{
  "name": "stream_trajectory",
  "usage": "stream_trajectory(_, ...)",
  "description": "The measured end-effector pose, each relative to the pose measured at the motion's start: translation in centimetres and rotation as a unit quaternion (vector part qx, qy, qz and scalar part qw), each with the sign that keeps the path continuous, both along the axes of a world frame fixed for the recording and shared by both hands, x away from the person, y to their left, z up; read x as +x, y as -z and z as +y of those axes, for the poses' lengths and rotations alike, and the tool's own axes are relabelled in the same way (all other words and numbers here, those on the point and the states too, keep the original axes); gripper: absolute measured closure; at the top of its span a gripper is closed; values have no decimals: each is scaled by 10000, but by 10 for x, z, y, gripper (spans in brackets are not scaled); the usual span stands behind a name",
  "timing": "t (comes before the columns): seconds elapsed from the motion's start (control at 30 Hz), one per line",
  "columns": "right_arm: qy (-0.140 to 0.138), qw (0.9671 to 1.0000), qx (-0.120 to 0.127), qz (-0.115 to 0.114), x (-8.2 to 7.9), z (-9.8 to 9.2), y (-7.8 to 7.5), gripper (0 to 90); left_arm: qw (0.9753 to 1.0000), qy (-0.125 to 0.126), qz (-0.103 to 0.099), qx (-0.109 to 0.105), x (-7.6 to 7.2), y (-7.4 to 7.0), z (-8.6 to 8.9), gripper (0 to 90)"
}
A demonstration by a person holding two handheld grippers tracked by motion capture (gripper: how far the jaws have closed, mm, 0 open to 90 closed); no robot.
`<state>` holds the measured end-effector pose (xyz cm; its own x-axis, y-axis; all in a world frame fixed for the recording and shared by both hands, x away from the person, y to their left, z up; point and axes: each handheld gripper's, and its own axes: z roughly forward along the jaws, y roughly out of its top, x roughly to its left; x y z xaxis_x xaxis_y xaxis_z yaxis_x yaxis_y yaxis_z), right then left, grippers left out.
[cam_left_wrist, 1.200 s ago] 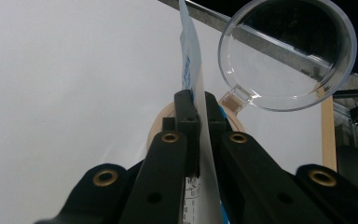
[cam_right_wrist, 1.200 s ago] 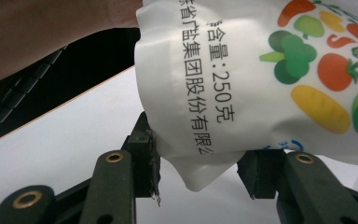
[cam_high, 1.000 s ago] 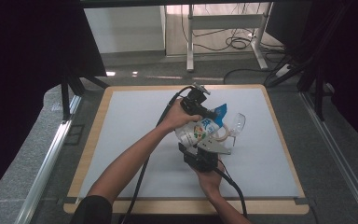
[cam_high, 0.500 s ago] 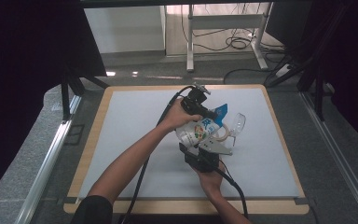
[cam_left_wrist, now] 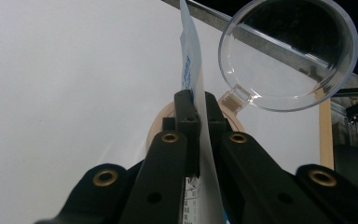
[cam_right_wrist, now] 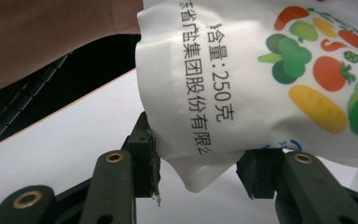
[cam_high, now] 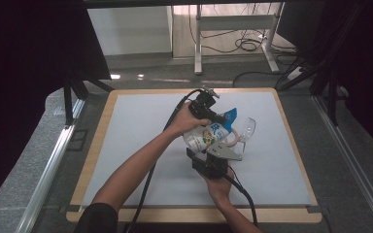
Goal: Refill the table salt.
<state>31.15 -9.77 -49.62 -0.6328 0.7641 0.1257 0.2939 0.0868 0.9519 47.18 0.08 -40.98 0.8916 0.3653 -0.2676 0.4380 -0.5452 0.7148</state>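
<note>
A white pouch (cam_high: 205, 133) with a blue top and printed vegetables hangs over the middle of the mat. My left gripper (cam_high: 221, 118) is shut on its thin upper edge (cam_left_wrist: 192, 79), seen edge-on between the jaws. My right gripper (cam_high: 212, 146) sits just below the pouch, jaws open. The pouch's bottom corner (cam_right_wrist: 200, 172) hangs down between them, and the left-hand jaw touches the pouch's edge. A clear round lid (cam_left_wrist: 289, 51) stands tilted up on a hinge from a beige ring-shaped base (cam_high: 231, 141) right behind the pouch.
The grey mat (cam_high: 136, 126) lies on a wooden-edged table (cam_high: 93, 155). Black cables (cam_high: 175, 114) trail from both grippers towards the person. A metal rail (cam_high: 53, 170) runs along the left and another along the right, with desk legs and cables on the floor beyond.
</note>
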Motion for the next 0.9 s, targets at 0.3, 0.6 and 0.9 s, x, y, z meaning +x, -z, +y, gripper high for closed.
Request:
stream_trajectory(0.3,-20,10000,13,-10,0,2,-1,552,10000,-9,-5,16,-1,-1,3,898)
stream_trajectory(0.6,-24,10000,24,-9,0,3,-1,553,10000,-27,-15,24,0,-1,4,898)
stream_trajectory(0.9,-37,10000,29,-15,1,3,-1,553,10000,-29,-19,31,0,-1,4,898)
